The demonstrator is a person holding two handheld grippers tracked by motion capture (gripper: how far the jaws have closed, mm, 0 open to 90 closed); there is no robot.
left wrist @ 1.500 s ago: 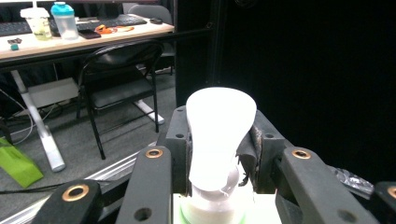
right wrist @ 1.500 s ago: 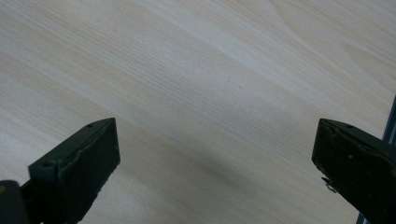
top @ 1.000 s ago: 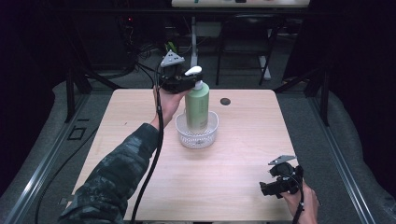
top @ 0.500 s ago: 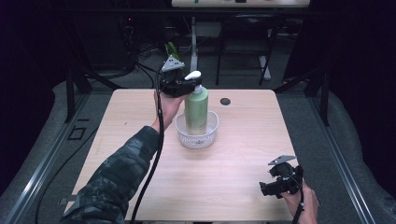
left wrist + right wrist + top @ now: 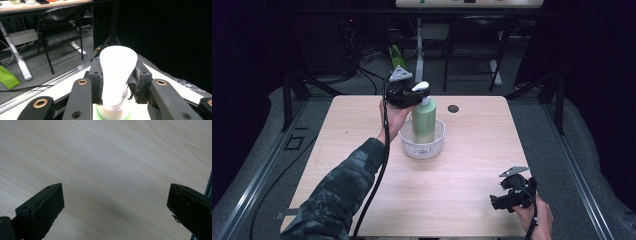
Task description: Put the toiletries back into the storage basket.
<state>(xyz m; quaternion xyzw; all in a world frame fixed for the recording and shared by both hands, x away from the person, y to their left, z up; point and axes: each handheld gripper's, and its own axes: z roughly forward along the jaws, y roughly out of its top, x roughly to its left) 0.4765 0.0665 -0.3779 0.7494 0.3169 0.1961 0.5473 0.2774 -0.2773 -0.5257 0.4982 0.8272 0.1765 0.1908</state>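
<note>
A green pump bottle point(image 5: 424, 121) stands upright in a clear ribbed bowl point(image 5: 422, 146) at the middle of the wooden table point(image 5: 362, 130). My left gripper point(image 5: 412, 95) is shut on the bottle's white pump head point(image 5: 420, 86). In the left gripper view the pump head point(image 5: 117, 72) sits pinched between the two black jaws, with the green bottle top point(image 5: 113, 117) just below. My right gripper point(image 5: 497, 202) rests low near the table's front right corner. Its jaws stand wide open over bare wood in the right gripper view point(image 5: 115, 205).
A small dark hole point(image 5: 453, 108) marks the tabletop behind the bowl. A black folding chair point(image 5: 62, 30) and a desk leg point(image 5: 17, 62) stand on the floor beyond the table. Metal rails run along both sides of the table.
My left gripper has come down a little with the green bottle, which now sits lower in the bowl. The right gripper has stayed where it was.
</note>
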